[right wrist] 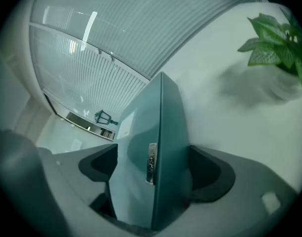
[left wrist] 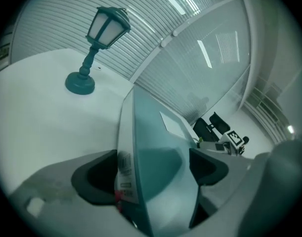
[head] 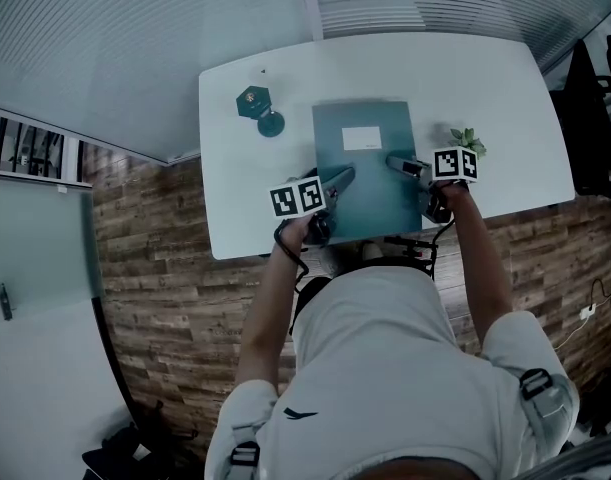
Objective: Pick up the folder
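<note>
1. The surface [head: 235, 188] is a white top with rounded corners, seen from above. A wood-plank floor [head: 155, 268] shows beside it.
2. The folder [head: 363, 193] is thick and teal and sits at the near middle of the surface, with its near edge close to the surface's near edge. A white rectangular label [head: 362, 138] lies on its upper cover toward the far end.
3. The left claw [head: 345, 176] reaches in at the folder's left side. In the left gripper view the folder fills the gap between the jaws. One pad lies against the spine beside a printed sticker [left wrist: 124, 167] and the other against the cover, so this claw is clamped on the folder.
4. The right claw [head: 395, 161] comes in at the folder's right side, opposite the left claw. In the right gripper view its jaws stand wide and bear on both faces of the folder, whose edge carries a small metal fitting [right wrist: 151, 163]. This claw also grips the folder.
5. Each claw carries a marker cube, one on the left [head: 298, 198] and one on the right [head: 454, 163].
6. The lamp [head: 257, 106] is a small teal lantern on a round base. It stands beyond and left of the folder, apart from it.
7. The plant [head: 467, 138] is small and green and stands just beyond the right marker cube.
8. No view shows whether the folder's underside is clear of the surface.
</note>
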